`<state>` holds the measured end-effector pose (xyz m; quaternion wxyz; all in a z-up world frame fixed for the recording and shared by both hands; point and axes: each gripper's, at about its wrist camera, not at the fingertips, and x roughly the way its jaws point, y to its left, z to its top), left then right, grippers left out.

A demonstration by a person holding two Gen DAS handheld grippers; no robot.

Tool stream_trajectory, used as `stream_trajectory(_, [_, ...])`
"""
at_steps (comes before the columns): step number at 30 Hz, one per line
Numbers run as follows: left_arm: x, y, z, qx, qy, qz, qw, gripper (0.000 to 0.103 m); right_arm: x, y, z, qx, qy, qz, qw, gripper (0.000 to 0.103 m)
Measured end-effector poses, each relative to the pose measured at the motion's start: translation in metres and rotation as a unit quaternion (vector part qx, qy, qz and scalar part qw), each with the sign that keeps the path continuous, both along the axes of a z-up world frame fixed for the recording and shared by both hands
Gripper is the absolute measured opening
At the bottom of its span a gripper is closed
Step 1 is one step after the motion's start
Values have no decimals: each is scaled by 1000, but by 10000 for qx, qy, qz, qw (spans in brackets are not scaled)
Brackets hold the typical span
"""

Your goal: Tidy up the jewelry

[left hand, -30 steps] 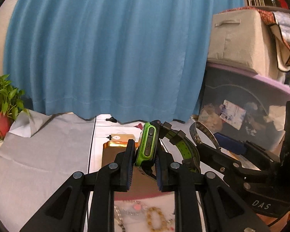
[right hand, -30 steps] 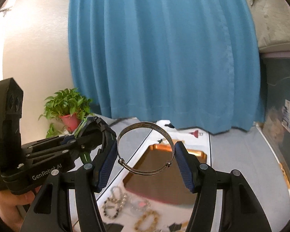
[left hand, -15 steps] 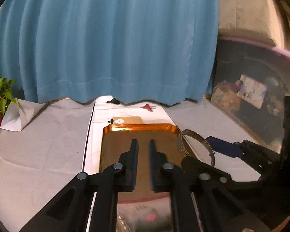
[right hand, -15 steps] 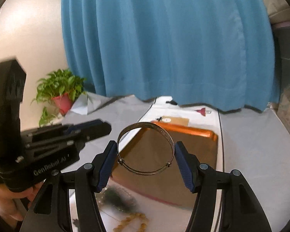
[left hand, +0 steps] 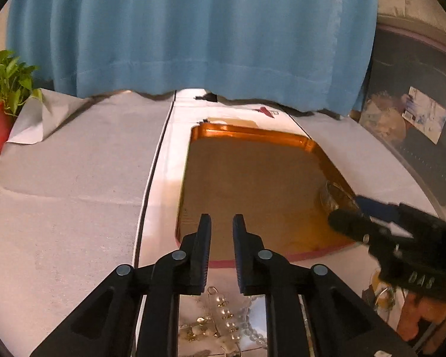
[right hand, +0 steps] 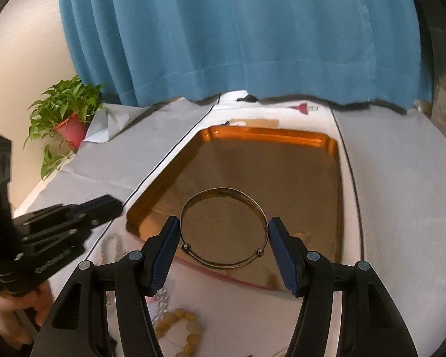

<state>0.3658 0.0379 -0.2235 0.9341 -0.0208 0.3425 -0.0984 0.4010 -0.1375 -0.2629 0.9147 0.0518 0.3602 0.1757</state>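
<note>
A thin silver bangle (right hand: 223,227) stands between the two blue pads of the right gripper (right hand: 224,244), which press on it from either side and hold it above the near end of a copper-coloured tray (right hand: 324,142). In the left wrist view the same bangle (left hand: 331,195) shows only as a blurred glint at the tray's right rim (left hand: 333,166), ahead of the right gripper (left hand: 353,205).

The left gripper (left hand: 221,235) hangs over the tray's near left corner. Its jaws stand narrow with a small gap, are opening, and have nothing between them.

On the white surface (right hand: 246,309) just in front of the tray lies more jewelry: a yellow bead bracelet (right hand: 183,331) and a string of pale beads (right hand: 162,300) in the right wrist view, and pearl-set pins and clear beads (left hand: 223,318) below the left gripper's fingers. A hand (right hand: 20,312) grips the left gripper's handle at the lower left of the right wrist view.

Grey cloth (left hand: 74,160) covers the table on both sides of the white strip. A blue curtain (right hand: 238,29) hangs behind, and a green plant in a red pot (right hand: 70,119) stands at the far left corner.
</note>
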Motion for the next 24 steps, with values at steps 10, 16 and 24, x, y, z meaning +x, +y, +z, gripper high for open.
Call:
stream_trajectory(10, [-105, 22, 5, -102, 418, -247, 9988, 60, -47, -19, 17, -23, -94, -16, 10000, 61])
stream_trajectory(16, [-145, 6, 2, -178, 265, -478, 9983, 62, -109, -18, 7, -9, 203, 93, 9997, 62])
stream_trajectory(24, [-132, -2, -22, -365, 659, -624, 9952, 60, -165, -9, -28, -343, 683, 273, 9967, 62])
